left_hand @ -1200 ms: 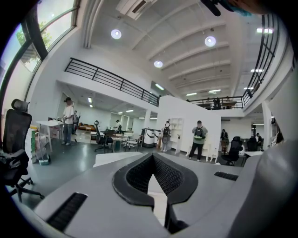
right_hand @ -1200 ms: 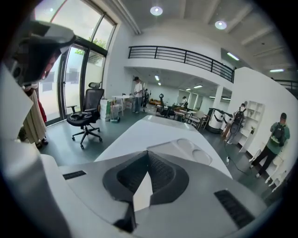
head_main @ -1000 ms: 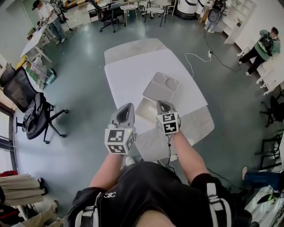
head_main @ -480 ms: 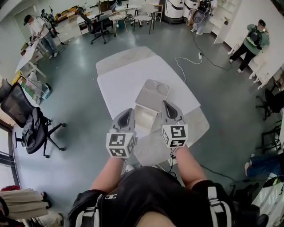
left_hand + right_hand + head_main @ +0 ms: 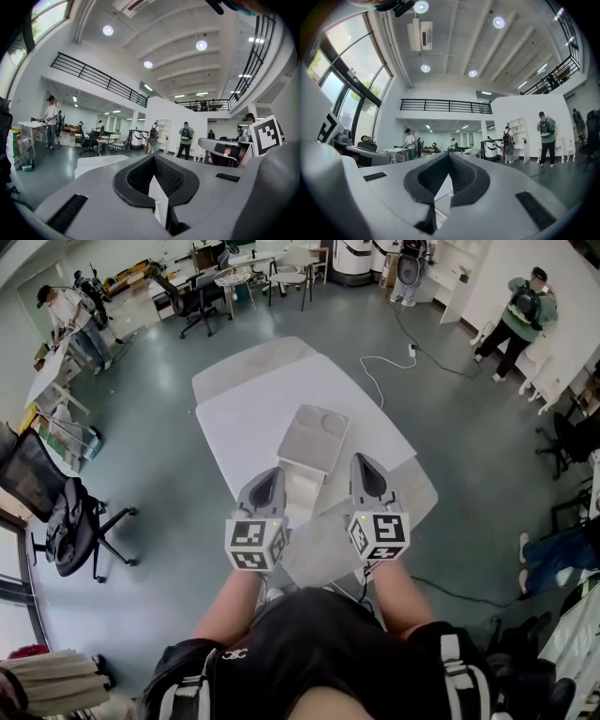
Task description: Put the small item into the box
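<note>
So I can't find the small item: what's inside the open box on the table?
The box shows only a pale, bare-looking interior, lid open behind it. The left tongs cover its left edge, and the view is small, so an item can't be ruled out.

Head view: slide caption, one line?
Person holds left gripper and right gripper, jaws together, flanking an open box on a white table.

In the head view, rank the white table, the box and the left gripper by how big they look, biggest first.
1. White table.
2. Box and left gripper look about alike. The gripper is nearer the camera, so I won't rank them.
</note>
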